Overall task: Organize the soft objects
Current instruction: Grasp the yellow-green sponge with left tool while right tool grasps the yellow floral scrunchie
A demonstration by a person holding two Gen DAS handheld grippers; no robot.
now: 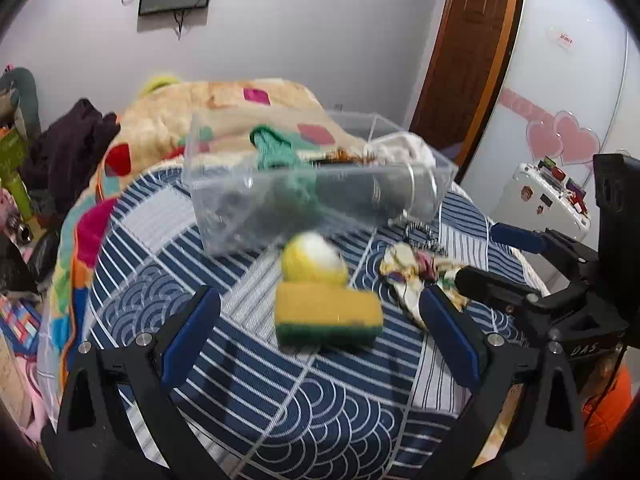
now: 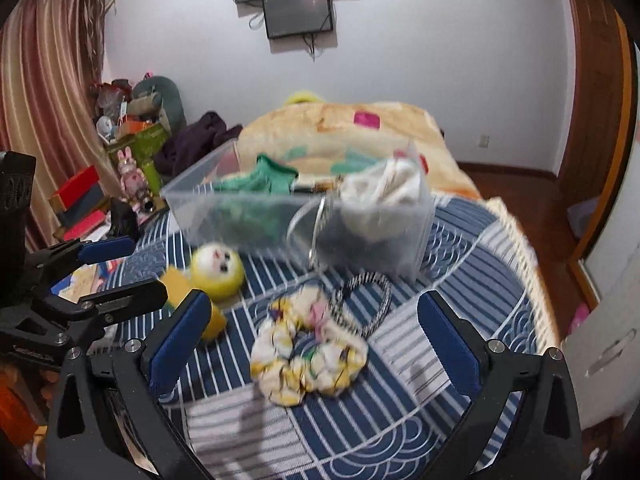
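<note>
A yellow and green sponge (image 1: 327, 316) lies on the blue patterned bedspread (image 1: 224, 364), with a yellow and white plush ball (image 1: 314, 258) just behind it. My left gripper (image 1: 320, 320) is open, its jaws on either side of the sponge. A yellow and white floral scrunchie (image 2: 308, 348) lies between the open jaws of my right gripper (image 2: 316, 332); a black and white hair band (image 2: 362, 304) lies behind it. A clear plastic box (image 1: 316, 184) behind holds a green cloth (image 1: 276, 148), a white cloth (image 2: 384, 192) and dark items.
A patterned beige blanket (image 2: 340, 128) is heaped behind the box. Dark clothes (image 2: 196, 140) and clutter lie at the left of the bed. A wooden door (image 1: 464, 52) and a white suitcase (image 1: 548, 200) stand at the right.
</note>
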